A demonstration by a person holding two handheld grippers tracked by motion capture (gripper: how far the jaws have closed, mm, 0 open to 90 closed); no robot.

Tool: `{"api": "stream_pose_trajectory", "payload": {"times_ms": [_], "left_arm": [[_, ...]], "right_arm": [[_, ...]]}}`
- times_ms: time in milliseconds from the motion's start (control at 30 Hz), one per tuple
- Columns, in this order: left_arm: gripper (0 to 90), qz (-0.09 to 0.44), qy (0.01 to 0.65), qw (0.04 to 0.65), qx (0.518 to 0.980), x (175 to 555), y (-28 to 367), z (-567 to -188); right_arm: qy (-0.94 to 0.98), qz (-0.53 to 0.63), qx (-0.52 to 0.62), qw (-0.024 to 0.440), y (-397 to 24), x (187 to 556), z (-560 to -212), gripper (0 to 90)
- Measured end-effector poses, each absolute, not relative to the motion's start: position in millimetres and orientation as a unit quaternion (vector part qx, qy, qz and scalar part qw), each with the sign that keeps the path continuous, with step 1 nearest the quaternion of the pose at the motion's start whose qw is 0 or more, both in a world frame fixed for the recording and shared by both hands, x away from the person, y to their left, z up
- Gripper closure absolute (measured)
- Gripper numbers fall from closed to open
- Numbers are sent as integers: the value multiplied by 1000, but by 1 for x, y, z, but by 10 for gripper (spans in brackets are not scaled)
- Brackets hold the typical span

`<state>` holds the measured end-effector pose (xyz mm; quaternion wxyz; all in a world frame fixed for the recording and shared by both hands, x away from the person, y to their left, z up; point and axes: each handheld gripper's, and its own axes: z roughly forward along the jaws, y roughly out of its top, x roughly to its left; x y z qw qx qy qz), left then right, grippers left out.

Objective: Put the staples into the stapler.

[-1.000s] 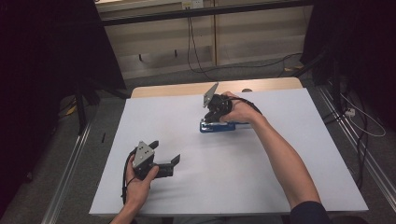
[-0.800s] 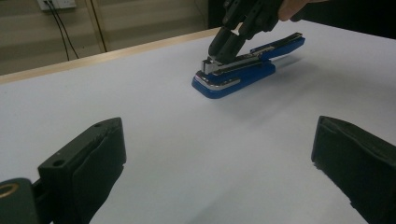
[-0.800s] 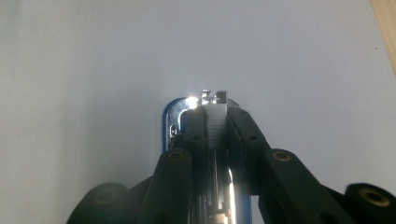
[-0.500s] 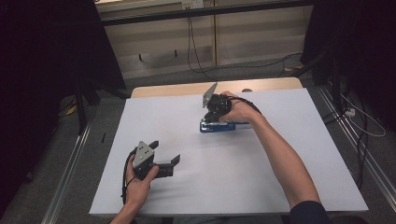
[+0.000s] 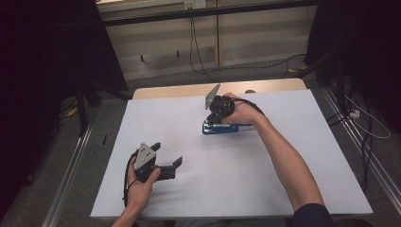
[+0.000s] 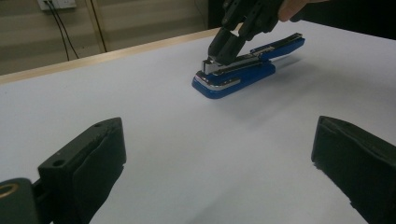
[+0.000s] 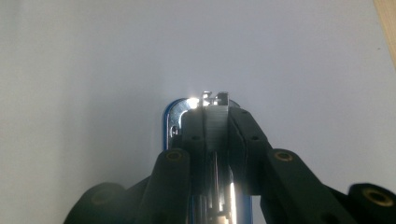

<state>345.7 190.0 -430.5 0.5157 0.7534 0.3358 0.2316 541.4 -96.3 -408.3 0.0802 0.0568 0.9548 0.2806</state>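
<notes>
Two black jaws of the right gripper (image 7: 217,140) are clenched on the metal top strip of the stapler (image 6: 236,70), near its front end. In the right gripper view the strip sits pinched squarely between both pads, with the chrome nose just ahead of them. The stapler lies flat on the white table (image 5: 293,156), toward its far edge, blue base down.

Judging from the grip alone, the step in hand looks like lifting or opening the stapler's top. To do it well, the hold should stay centred on the strip. Any pull should go straight up, so the base does not skid or twist. The thin strip could slip out if the jaws tilt.

Nearer the person than the stapler, and to its left, the left gripper (image 5: 163,165) rests on the table. Its jaws are spread wide and hold nothing.

From its own view the left gripper looks across bare table at the stapler's side. That view shows the blue base, the chrome trim and the rear arm slightly raised, which the right gripper view cannot show. The high view alone gives the layout of both hands.
</notes>
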Motion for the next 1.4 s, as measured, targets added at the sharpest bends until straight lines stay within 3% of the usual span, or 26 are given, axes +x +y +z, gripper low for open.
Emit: {"api": "stream_pose_trajectory", "payload": {"times_ms": [700, 933, 1400], "left_arm": [[31, 231, 335, 514, 756, 346, 190, -431], [31, 231, 336, 515, 754, 346, 190, -431], [31, 231, 335, 514, 755, 346, 190, -431]], "right_arm": [[958, 273, 49, 70, -97, 545, -407, 788], [957, 277, 56, 71, -96, 546, -407, 728], [958, 274, 44, 71, -98, 545, -404, 790]]}}
